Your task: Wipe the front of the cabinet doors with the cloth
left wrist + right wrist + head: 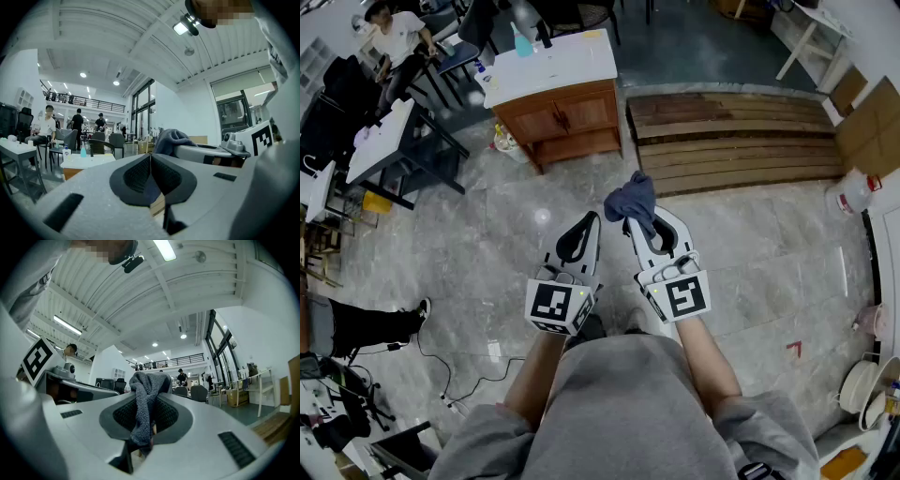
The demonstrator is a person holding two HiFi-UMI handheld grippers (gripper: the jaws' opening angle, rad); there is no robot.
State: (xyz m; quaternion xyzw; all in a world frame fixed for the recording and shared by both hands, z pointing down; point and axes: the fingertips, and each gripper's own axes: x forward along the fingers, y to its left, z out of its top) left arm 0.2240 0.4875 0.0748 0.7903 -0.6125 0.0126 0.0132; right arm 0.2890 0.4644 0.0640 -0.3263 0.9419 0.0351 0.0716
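The right gripper has its fingers pressed in on the dark blue-grey cloth. The cloth is pinched as a narrow strip whose long axis runs along the gap between the fingers. Its loose bulk bunches over the fingertips and points forward, towards the cabinet. The left gripper sits just beside it, held parallel. Its fingers are pressed together with nothing between them. Both grippers are held out in front of the person's body above the grey tiled floor, aimed ahead. The wooden cabinet stands well apart from them across the floor, with its two doors facing the person and its white counter running left to right. A blue bottle stands upright on the counter. Brown wooden planks lie on the floor just right of the cabinet.
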